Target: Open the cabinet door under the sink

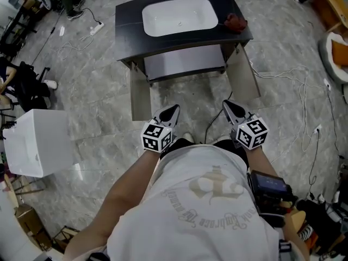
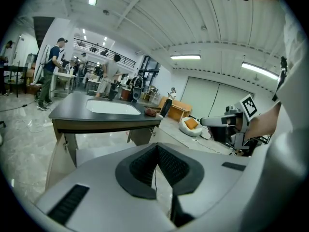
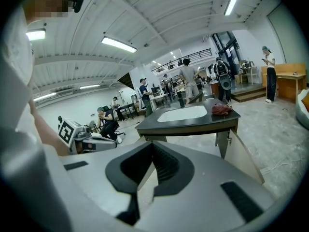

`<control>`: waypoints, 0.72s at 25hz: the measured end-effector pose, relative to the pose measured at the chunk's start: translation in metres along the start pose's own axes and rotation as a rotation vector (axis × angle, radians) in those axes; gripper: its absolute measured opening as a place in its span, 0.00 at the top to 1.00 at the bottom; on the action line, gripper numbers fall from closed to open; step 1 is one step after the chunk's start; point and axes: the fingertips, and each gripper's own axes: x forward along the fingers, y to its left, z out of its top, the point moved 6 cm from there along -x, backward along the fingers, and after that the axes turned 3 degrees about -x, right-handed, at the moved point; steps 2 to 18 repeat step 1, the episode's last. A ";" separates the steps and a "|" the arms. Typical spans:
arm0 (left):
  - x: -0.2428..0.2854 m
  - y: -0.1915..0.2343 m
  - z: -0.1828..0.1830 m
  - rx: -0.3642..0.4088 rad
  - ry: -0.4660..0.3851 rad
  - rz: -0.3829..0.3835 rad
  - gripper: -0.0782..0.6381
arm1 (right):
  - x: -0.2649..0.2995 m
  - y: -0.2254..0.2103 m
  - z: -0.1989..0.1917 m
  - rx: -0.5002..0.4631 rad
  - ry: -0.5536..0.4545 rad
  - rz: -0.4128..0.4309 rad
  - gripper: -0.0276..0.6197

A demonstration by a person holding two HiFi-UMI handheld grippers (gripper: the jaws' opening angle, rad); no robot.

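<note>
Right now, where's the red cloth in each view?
Head view: red cloth top, right of centre, on the counter's right end.
Left gripper view: near centre, same counter end.
Right gripper view: right of centre, same counter end.
Shared landmark: white basin, left of the cloth in all three.

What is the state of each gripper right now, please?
Left gripper: closed, holding nothing.
Right gripper: closed, holding nothing.

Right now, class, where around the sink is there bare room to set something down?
Bare: the counter strip left of the basin, and most of the floor between the open doors. Crowded: a cloth sits on the counter's right end; cables cross the floor farther right.
</note>
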 end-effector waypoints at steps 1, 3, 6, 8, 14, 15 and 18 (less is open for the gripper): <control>0.000 0.001 0.000 0.001 0.000 0.000 0.88 | -0.001 0.001 0.000 0.000 -0.001 -0.003 0.94; 0.000 0.001 0.000 0.001 0.000 0.000 0.88 | -0.001 0.001 0.000 0.000 -0.001 -0.003 0.94; 0.000 0.001 0.000 0.001 0.000 0.000 0.88 | -0.001 0.001 0.000 0.000 -0.001 -0.003 0.94; 0.000 0.001 0.000 0.001 0.000 0.000 0.88 | -0.001 0.001 0.000 0.000 -0.001 -0.003 0.94; 0.000 0.001 0.000 0.001 0.000 0.000 0.88 | -0.001 0.001 0.000 0.000 -0.001 -0.003 0.94; 0.000 0.001 0.000 0.001 0.000 0.000 0.88 | -0.001 0.001 0.000 0.000 -0.001 -0.003 0.94; 0.000 0.001 0.000 0.001 0.000 0.000 0.88 | -0.001 0.001 0.000 0.000 -0.001 -0.003 0.94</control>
